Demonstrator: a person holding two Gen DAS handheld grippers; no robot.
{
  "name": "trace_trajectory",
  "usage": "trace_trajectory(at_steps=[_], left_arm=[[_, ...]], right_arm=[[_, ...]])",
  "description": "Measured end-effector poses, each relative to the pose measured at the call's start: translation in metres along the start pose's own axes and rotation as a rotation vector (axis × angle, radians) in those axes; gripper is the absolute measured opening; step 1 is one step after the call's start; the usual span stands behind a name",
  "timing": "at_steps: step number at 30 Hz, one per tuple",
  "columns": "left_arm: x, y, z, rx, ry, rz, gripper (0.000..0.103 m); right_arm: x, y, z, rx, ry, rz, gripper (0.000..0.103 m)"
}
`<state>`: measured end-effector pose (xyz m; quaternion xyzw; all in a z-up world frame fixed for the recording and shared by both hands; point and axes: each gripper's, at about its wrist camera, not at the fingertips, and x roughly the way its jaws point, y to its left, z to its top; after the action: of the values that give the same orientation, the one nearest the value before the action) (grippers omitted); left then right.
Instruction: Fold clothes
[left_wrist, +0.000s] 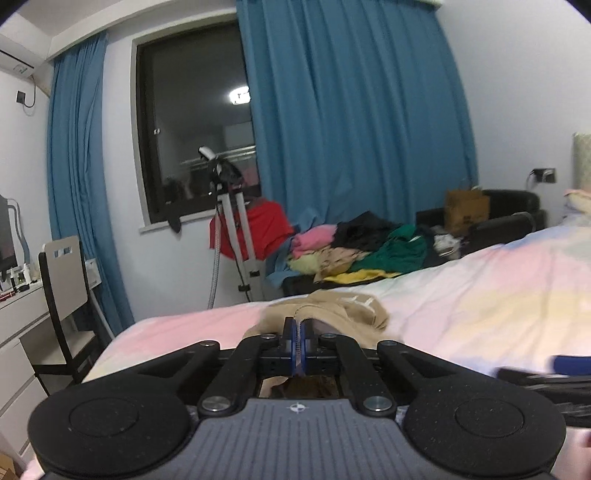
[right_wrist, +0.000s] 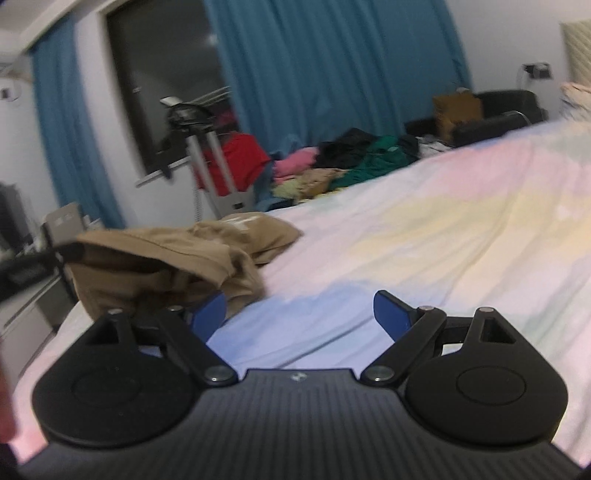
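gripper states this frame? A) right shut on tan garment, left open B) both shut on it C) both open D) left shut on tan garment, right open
D: in the left wrist view the left gripper has its jaws pinched together on an edge of the tan garment, while the right gripper has its jaws spread wide over the bedsheet with nothing between them.

Blue curtains (left_wrist: 351, 110), dark window (left_wrist: 195, 140)

My two wrist cameras sat low over the bed (left_wrist: 480, 280), facing the window (left_wrist: 195, 122); both caught the tan garment (right_wrist: 177, 254).
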<state>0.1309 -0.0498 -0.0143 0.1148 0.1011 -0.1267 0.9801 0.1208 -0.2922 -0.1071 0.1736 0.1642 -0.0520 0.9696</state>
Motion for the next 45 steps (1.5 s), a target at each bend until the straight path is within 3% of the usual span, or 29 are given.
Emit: trace_trajectory(at_steps=[8,11,14,19,23,27,32,36,40,43,45], left_arm=[[-0.096,0.005,0.016,-0.065,-0.087,-0.101,0.002],[-0.112,0.005,0.012,-0.099,-0.119,-0.134,0.002],[-0.124,0.008,0.005,-0.142,-0.143,-0.162,0.002],[-0.130,0.021,-0.011,-0.244,-0.158,-0.191,0.002],[-0.123,0.033,-0.023,-0.257,-0.148,-0.138,0.002],[-0.105,0.033,-0.041,-0.258,-0.056,-0.064,0.002],[-0.095,0.025,-0.056,-0.252,0.040,-0.095,0.002],[-0.102,0.012,-0.058,-0.215,-0.001,-0.117,0.002],[-0.110,0.001,-0.054,-0.220,-0.084,-0.098,0.002],[-0.112,0.009,-0.052,-0.278,-0.091,-0.064,0.002],[-0.114,0.015,-0.052,-0.296,-0.090,-0.040,0.002]], right_arm=[[-0.039,0.032,0.004,-0.076,-0.002,0.200,0.089],[-0.060,0.049,0.005,-0.130,-0.002,0.301,0.089],[-0.074,0.070,0.001,-0.209,-0.003,0.349,0.089],[-0.057,0.091,-0.008,-0.266,0.029,0.292,0.088],[-0.034,0.081,-0.008,-0.193,0.063,0.183,0.088],[-0.030,0.061,-0.001,-0.129,0.065,0.102,0.088],[-0.037,0.029,0.013,0.001,0.113,0.072,0.088],[-0.037,0.015,0.014,0.012,0.169,0.008,0.088],[-0.010,0.031,-0.011,-0.139,0.332,-0.070,0.088],[0.002,0.029,-0.023,-0.116,0.423,-0.038,0.088],[-0.003,0.028,-0.021,-0.106,0.412,-0.043,0.088]])
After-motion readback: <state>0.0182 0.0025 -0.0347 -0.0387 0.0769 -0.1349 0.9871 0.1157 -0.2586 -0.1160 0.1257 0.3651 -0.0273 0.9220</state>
